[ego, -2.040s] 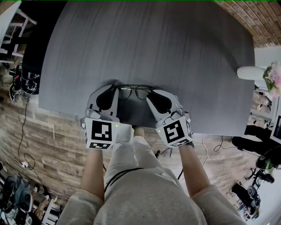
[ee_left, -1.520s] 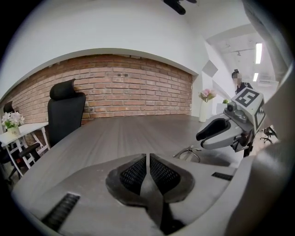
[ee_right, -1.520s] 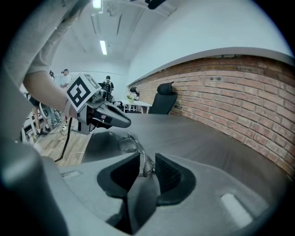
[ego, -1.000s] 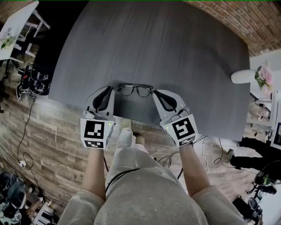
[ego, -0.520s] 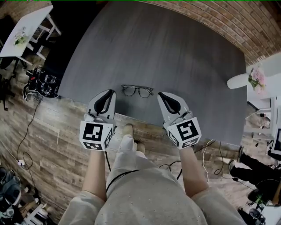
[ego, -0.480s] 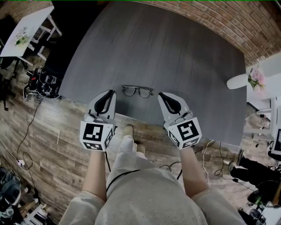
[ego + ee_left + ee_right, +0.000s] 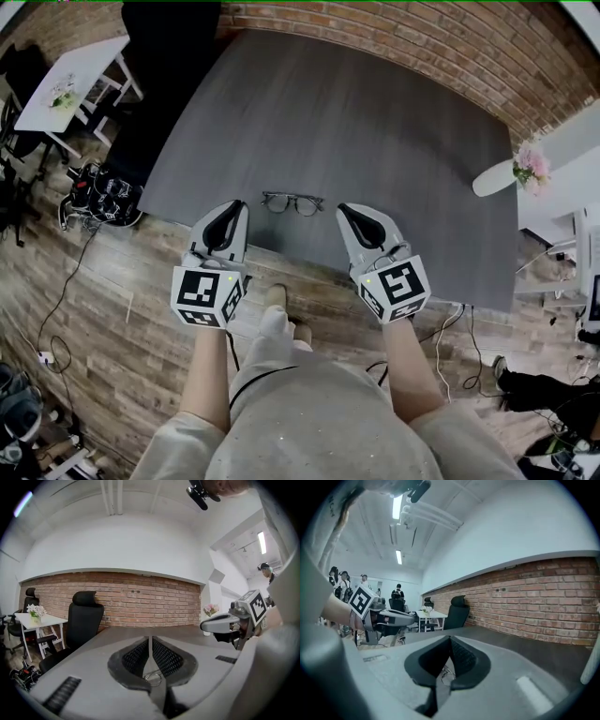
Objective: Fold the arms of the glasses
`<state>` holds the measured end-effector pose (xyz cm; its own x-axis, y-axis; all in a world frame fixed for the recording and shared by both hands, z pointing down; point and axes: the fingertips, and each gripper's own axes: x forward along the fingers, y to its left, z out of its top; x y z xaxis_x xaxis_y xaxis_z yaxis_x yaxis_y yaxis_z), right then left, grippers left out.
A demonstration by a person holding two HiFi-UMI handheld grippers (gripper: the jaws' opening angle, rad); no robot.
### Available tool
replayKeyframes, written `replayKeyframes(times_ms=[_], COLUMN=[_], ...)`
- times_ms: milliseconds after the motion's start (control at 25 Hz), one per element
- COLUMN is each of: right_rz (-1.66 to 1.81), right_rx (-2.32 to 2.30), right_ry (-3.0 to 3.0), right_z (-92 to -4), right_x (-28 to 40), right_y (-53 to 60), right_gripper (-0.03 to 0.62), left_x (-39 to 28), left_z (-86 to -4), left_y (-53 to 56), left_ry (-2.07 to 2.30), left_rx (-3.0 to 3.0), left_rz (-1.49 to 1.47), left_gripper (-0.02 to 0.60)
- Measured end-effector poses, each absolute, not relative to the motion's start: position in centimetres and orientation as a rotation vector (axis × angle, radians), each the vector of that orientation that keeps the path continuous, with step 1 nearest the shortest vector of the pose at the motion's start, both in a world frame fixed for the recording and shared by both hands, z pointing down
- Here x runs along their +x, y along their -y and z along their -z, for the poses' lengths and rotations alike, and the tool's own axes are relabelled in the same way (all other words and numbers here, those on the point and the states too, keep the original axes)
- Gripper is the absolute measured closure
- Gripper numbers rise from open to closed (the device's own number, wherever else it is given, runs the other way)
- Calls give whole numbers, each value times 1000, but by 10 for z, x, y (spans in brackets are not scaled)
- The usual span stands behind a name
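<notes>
The black-framed glasses point(image 7: 292, 202) lie on the dark grey table point(image 7: 375, 122) near its front edge, arms tucked behind the lenses as far as I can see. My left gripper point(image 7: 236, 205) hovers just left of them, jaws shut and empty. On the other side my right gripper point(image 7: 344, 209) is the same, shut with nothing in it. Both are held above the table, apart from the glasses. In the left gripper view the shut left gripper point(image 7: 150, 640) points level, with the glasses point(image 7: 153, 677) glimpsed below. The right gripper view shows the right gripper point(image 7: 450, 640) likewise.
A black office chair point(image 7: 84, 620) and a white side table point(image 7: 66, 84) with flowers stand off the table's left. A white vase of pink flowers point(image 7: 525, 167) sits at the right. A brick wall point(image 7: 140, 599) runs behind. Cables point(image 7: 98, 192) lie on the wood floor.
Both grippers have lifted and drawn back from the glasses, which stay on the table. The head view has risen, so more of the room shows.
</notes>
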<state>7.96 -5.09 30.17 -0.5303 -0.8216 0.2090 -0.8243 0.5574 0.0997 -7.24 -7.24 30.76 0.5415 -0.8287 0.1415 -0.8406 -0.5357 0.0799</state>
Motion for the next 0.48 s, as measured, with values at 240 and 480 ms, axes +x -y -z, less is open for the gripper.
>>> replayKeyframes(times_ms=[240,480], right_rz=[23,47], right_rx=[1388,1401], right_ry=[2581,2597], right_z=[-280,-265], right_x=[82,91], right_y=[38,26], right_gripper=[592,592], left_x=[-71,-69], left_z=[-286,-269], left_y=[59,48], left_ry=[1440,1470], left_rx=[2657,2667], left_rz=[-84,-56], left_gripper=[560,560])
